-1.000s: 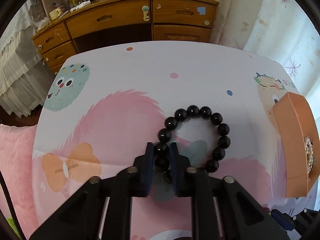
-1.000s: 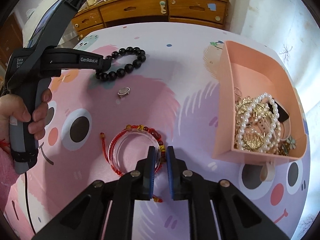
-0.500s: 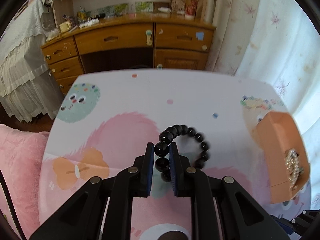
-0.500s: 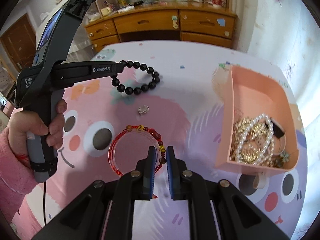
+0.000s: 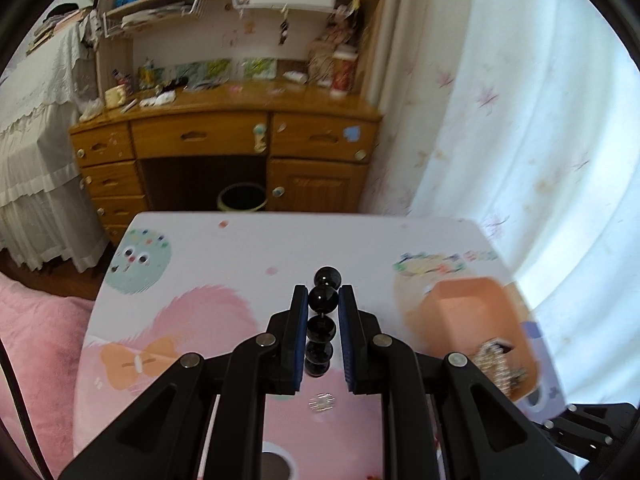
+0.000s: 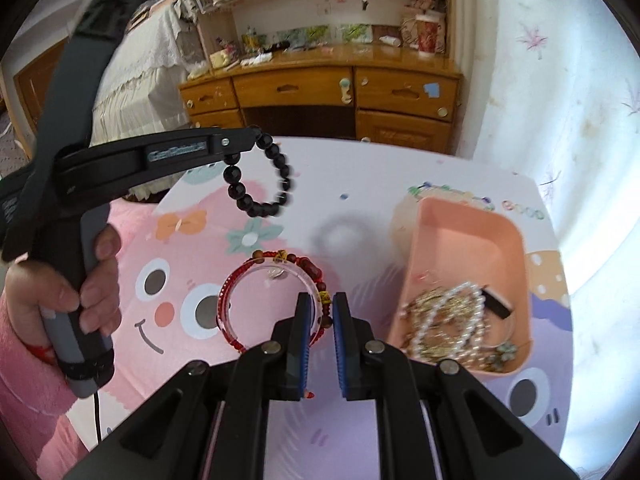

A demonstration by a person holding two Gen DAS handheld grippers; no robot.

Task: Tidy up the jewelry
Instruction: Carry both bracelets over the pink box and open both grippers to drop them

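My left gripper (image 5: 323, 300) is shut on a black bead bracelet (image 5: 322, 325) and holds it in the air above the table. In the right wrist view the left gripper (image 6: 256, 140) shows at upper left with the bracelet (image 6: 262, 184) hanging from it. My right gripper (image 6: 321, 300) is shut on the bead cord of a red bracelet (image 6: 276, 300) lying round a clear bangle on the table. A peach tray (image 6: 472, 240) with pearls and gold chains stands at right; it also shows in the left wrist view (image 5: 468, 312).
A small silver ring (image 5: 321, 401) lies on the cartoon-print tablecloth (image 6: 360, 184) below the left gripper. A wooden desk (image 5: 224, 148) with shelves stands beyond the table's far edge. A white curtain (image 5: 520, 120) hangs at right. A pink cushion (image 5: 36, 340) lies at left.
My left gripper has lifted the black bead bracelet off the table, and it now hangs in the air. My right gripper has stayed shut at the red bracelet.
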